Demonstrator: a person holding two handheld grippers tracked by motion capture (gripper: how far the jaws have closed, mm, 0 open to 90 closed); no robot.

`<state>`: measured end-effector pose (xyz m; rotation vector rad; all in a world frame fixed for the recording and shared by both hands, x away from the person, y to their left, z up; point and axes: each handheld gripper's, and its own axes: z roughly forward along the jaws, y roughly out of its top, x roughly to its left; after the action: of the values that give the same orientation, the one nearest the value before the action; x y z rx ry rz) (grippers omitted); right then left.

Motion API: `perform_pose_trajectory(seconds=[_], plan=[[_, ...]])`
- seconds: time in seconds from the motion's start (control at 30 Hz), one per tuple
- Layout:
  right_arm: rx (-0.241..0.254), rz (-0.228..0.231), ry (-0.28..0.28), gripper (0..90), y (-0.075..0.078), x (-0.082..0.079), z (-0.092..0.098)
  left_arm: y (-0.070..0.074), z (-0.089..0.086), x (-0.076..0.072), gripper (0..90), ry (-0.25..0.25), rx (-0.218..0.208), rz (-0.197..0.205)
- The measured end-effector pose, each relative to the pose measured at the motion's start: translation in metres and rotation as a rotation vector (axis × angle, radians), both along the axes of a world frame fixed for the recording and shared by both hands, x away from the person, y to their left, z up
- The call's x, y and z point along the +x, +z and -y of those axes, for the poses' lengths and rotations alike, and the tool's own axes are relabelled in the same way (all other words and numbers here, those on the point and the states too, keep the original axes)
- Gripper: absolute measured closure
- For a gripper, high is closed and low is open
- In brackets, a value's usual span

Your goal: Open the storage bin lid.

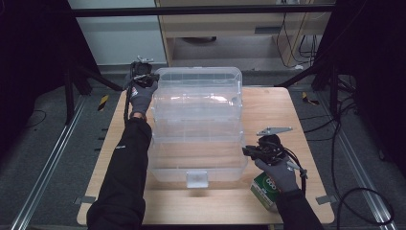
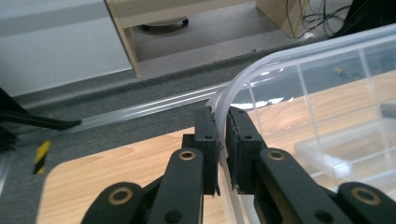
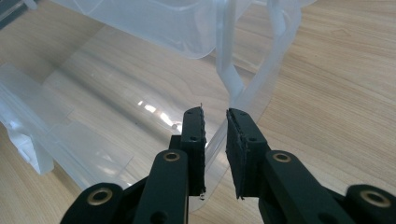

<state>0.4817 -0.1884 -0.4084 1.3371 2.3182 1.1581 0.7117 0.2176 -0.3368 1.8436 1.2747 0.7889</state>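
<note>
A clear plastic tiered storage box [image 1: 196,143] stands opened out on the wooden table [image 1: 268,105]. Its top section [image 1: 198,79] is swung toward the far side. My left gripper [image 1: 152,79] is at that section's far left corner. In the left gripper view the left gripper [image 2: 222,114] is shut on the translucent rim [image 2: 243,79], pads on both sides. My right gripper [image 1: 246,152] is at the right side of the box's base. In the right gripper view the right gripper [image 3: 215,114] straddles the clear side wall's edge [image 3: 212,144], closed on it.
A green and white carton [image 1: 265,189] lies at the table's near right corner, under the right hand. A white latch [image 1: 197,178] sits on the box's front. Black frame bars and cables surround the table, and a floor rail [image 1: 52,158] runs along the left.
</note>
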Motion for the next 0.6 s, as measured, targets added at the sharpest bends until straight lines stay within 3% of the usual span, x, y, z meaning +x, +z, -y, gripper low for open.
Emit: perform_pose_trajectory(seconds=[0.13,0.3,0.6], plan=[[-0.003,-0.003,-0.004,77.6,0.0002,-0.0005,-0.0004,-0.002,-0.0003,0.0031,83.4,0.006,-0.026,-0.01],[-0.004,-0.003,-0.002,77.5,0.0001,-0.0004,-0.0004,0.0006,0.0045,0.0049,83.2,0.007,0.026,-0.013],[-0.006,0.002,-0.003,77.6,0.0,-0.001,-0.0011,0.001,-0.0003,0.0028,75.7,-0.001,0.006,0.004]])
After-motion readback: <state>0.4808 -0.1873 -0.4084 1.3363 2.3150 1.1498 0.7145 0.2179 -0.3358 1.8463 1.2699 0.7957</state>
